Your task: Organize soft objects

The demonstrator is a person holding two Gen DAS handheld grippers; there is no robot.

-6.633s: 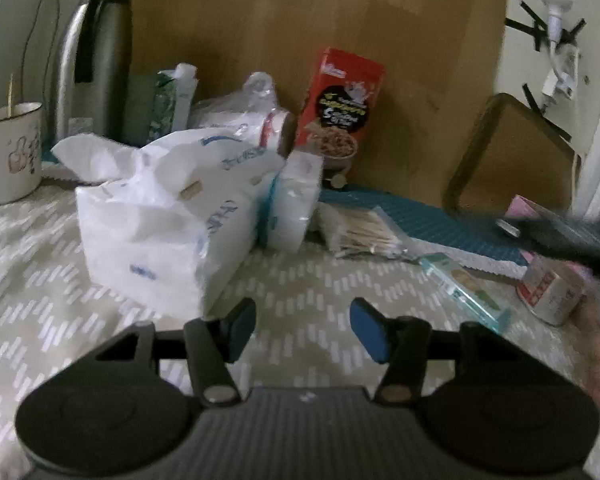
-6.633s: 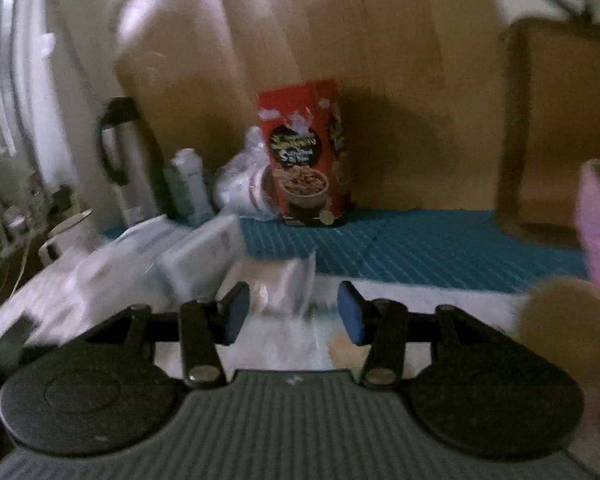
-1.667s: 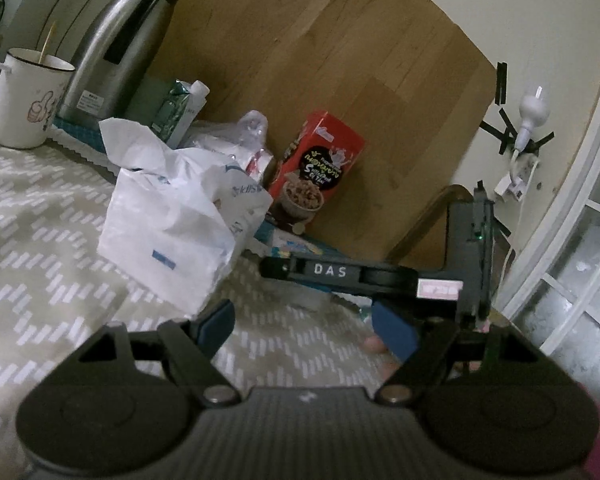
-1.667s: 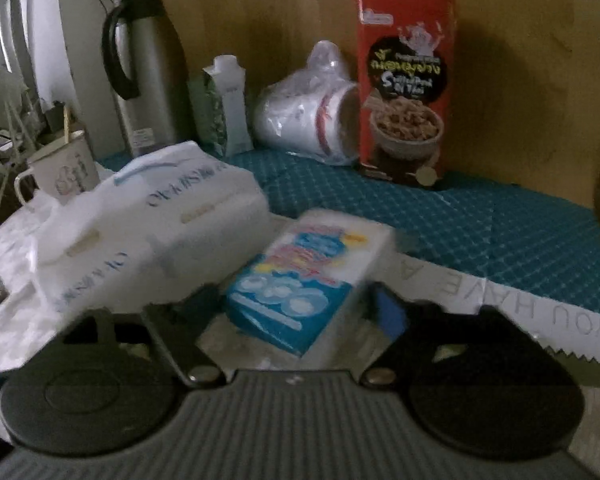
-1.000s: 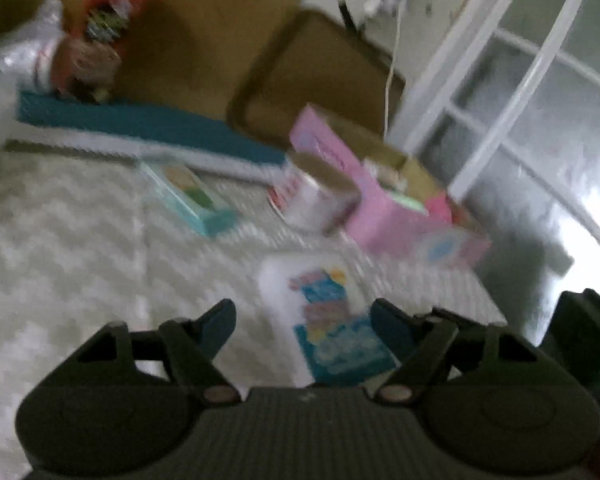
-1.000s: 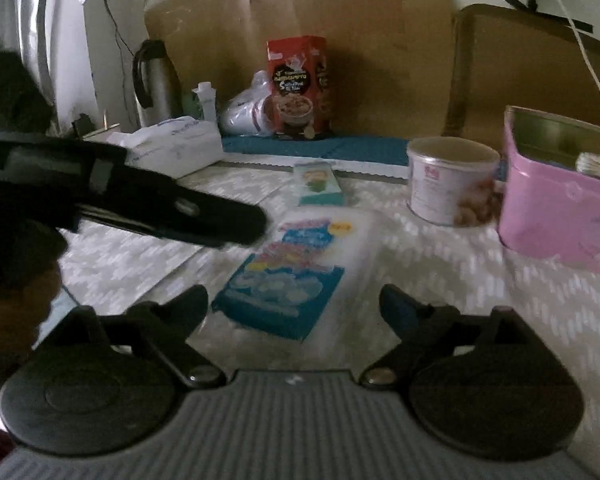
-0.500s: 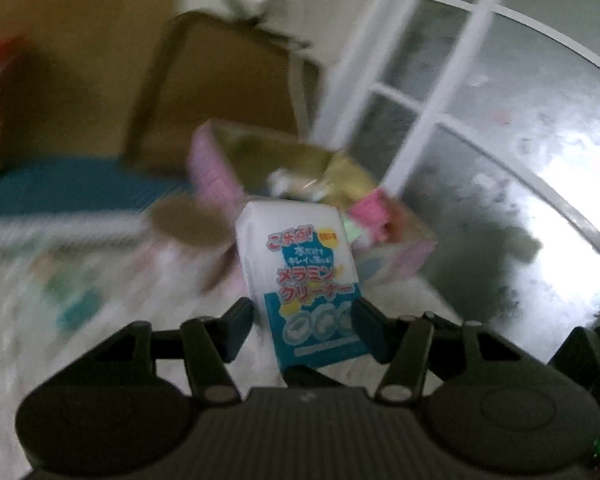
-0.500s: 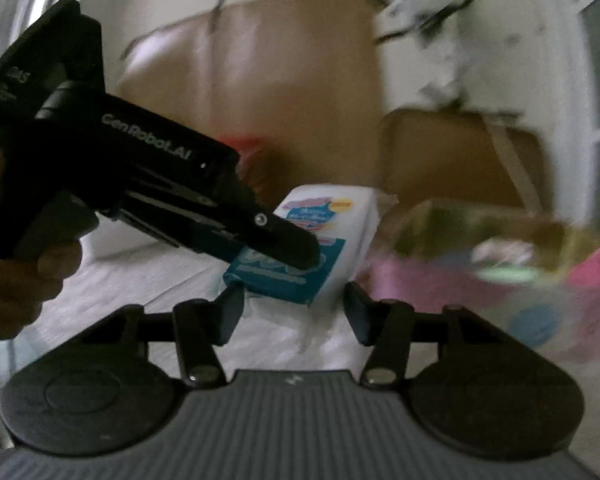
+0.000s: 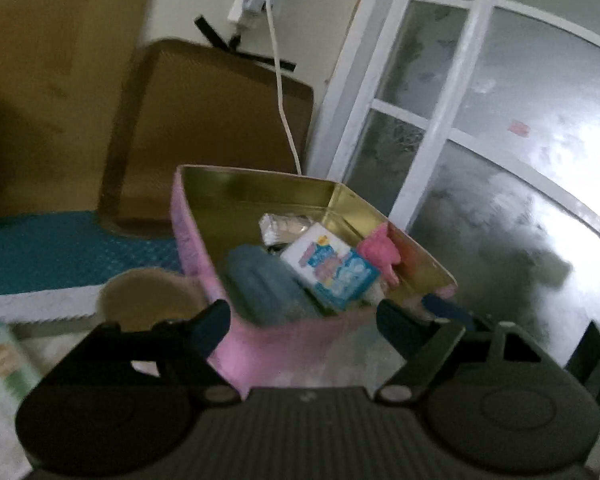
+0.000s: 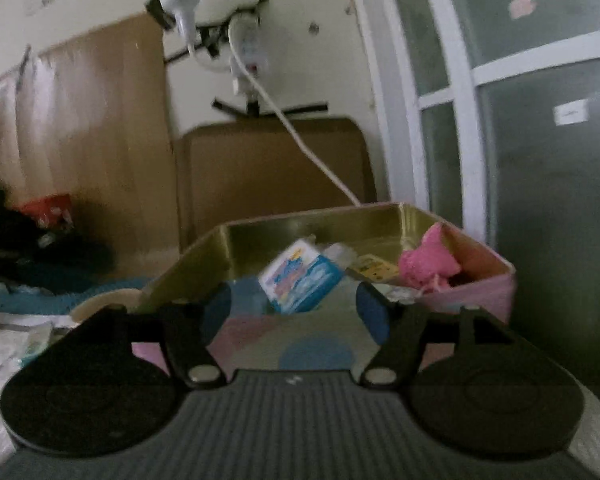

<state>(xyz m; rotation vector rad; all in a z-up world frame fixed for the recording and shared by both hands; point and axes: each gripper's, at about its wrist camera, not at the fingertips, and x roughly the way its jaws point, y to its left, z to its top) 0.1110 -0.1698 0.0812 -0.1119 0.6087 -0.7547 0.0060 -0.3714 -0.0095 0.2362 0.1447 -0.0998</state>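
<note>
Window (image 9: 480, 128) with white frame and frosted panes is filling the right side of both views. Brown board (image 9: 204, 136) is leaning against the wall behind the tin, white cable (image 9: 282, 92) hanging down in front of it toward the tin's back edge. Teal mat (image 9: 60, 248) is lying on the surface left of the tin.

Pink tin (image 9: 292, 344), gold inside, is sitting open on the surface right in front of both grippers. Inside it: blue-grey rolled cloth (image 9: 260, 284) along the left wall, white-and-blue sponge pack (image 9: 330, 266) lying tilted in the middle, leaning on the cloth, pink soft item (image 9: 380, 254) against the right wall, small silver packet (image 9: 284, 226) toward the back. From the right wrist view the sponge pack (image 10: 300, 282) is sitting tipped up above the near rim, pink item (image 10: 428, 264) in the right corner.

Round beige lid (image 9: 148, 300) of a tub is showing just left of the tin, touching or nearly so; can't tell which. Small pale box (image 9: 4, 360) is lying at the far left edge, blurred.

Left gripper (image 9: 303, 316) is hanging over the tin's near wall, jaws spread wide, nothing between them. Right gripper (image 10: 294, 310) is sitting level with the near wall, jaws also spread wide and empty, sponge pack framed between them but beyond the tips.
</note>
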